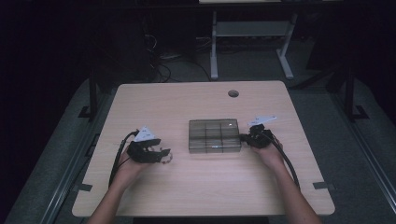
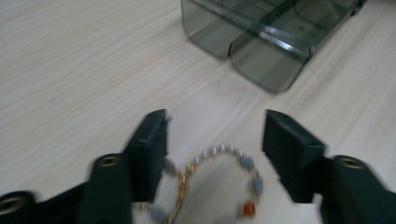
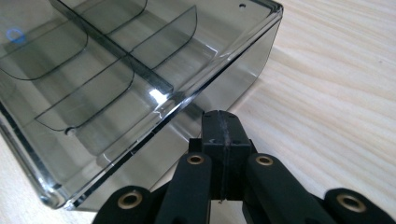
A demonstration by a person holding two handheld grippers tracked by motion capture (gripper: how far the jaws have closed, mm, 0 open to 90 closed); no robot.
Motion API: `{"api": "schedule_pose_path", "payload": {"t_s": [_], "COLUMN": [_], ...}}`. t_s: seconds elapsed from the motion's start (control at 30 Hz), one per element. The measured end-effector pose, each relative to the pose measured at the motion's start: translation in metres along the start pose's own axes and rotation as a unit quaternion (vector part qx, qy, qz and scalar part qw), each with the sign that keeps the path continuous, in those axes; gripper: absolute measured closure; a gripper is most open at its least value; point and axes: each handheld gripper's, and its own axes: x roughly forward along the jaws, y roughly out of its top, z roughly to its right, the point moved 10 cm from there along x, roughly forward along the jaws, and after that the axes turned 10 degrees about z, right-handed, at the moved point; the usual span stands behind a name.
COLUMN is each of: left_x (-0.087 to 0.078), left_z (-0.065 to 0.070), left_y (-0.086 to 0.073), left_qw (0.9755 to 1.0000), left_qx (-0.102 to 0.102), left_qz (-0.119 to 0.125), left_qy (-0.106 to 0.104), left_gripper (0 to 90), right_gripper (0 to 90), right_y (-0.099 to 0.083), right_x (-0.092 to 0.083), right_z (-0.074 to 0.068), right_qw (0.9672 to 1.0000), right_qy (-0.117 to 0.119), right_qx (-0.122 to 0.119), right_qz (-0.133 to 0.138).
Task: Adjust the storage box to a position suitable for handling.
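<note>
A beaded bracelet (image 2: 247, 162) with gold links, grey beads and one orange bead lies on the wooden table (image 1: 187, 102). My left gripper (image 2: 215, 126) stands open over it, one jaw on each side of the loop; the left jaw is at its edge and the right jaw is apart from it. In the high view the left gripper (image 1: 164, 156) is left of a smoky clear compartment box (image 1: 192, 140). The box (image 2: 261, 56) lies ahead of those jaws. My right gripper (image 3: 222, 123) is shut with nothing in it, its tips against the box's side wall (image 3: 224, 70).
The table has a round cable hole (image 1: 233, 93) near its far edge. A white desk frame (image 1: 214, 46) stands on the floor behind. The box's compartments (image 3: 93, 56) look empty. Bare tabletop lies in front of and behind the box.
</note>
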Motion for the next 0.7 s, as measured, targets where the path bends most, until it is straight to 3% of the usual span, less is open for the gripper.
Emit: {"api": "schedule_pose_path", "payload": {"t_s": [0.17,0.4,0.5,0.7], "left_x": [0.020,0.046,0.054,0.064], "left_z": [-0.002,-0.004,-0.003,-0.004], "left_y": [0.011,0.012,0.012,0.014], "left_qw": [0.9999,0.9993,0.9992,0.9991], "left_qx": [-0.010,-0.026,-0.025,-0.025], "left_qz": [0.002,-0.019,-0.022,-0.024], "left_qy": [-0.010,-0.021,-0.023,-0.026], "left_gripper": [61.6,83.6,88.3,89.5], "right_gripper": [89.9,89.9,89.9,89.8], "right_y": [0.003,0.004,0.004,0.004], "right_x": [0.003,0.005,0.005,0.005], "right_z": [-0.005,-0.008,-0.008,-0.009], "right_qw": [0.9999,0.9998,0.9998,0.9998], "right_qy": [0.010,0.017,0.018,0.018], "right_qx": [0.002,0.002,0.003,0.004], "right_qz": [0.003,0.003,0.002,0.005]}}
